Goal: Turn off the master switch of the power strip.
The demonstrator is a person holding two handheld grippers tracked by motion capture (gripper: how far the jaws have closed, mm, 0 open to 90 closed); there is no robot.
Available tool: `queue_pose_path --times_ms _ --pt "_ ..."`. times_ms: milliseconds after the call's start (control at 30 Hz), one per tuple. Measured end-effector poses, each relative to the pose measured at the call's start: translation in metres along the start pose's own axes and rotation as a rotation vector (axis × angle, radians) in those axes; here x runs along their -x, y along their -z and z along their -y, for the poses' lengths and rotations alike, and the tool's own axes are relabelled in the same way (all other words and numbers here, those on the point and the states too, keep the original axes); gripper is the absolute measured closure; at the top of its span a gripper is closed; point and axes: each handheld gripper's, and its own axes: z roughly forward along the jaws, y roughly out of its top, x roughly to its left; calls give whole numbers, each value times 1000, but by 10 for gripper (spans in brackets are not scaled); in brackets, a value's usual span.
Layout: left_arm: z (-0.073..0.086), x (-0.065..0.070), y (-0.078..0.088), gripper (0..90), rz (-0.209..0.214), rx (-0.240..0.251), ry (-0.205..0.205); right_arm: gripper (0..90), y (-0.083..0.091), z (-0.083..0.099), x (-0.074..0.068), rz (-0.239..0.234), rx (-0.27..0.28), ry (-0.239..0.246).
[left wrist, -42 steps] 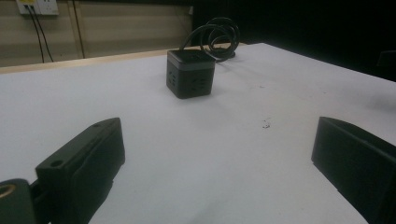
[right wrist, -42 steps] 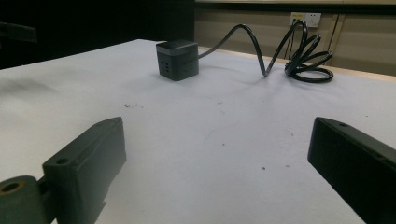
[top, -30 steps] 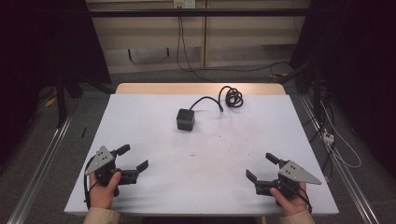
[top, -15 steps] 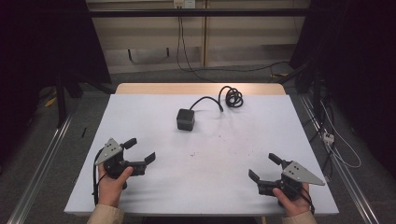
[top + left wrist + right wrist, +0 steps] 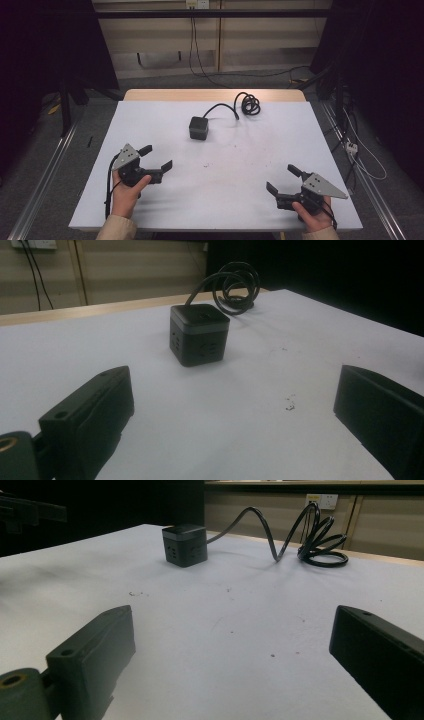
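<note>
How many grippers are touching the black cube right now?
0. The left gripper is open, short of the black cube; the right gripper is open near the table's front edge.

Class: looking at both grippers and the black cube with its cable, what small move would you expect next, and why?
Probably the left gripper eases forward toward the black cube: it is open, aimed at it, and nearer than the open right gripper.

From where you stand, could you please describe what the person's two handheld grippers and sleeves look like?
Both are black two-jaw tools. The left gripper and right gripper each carry a grey three-cornered plate on top, and a black cable trails from each. Seen along the left gripper's blocky, flat-faced black jaws, one has a small round hole in its top. The person's sleeves are beige, showing at the wrists.
</note>
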Motion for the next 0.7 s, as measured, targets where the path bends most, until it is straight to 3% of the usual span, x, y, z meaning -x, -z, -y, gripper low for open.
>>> queue_pose_path --times_ms 700 --pt "-10 -2 -26 34 13 -20 0 41 0 0 1 -2 3 -4"
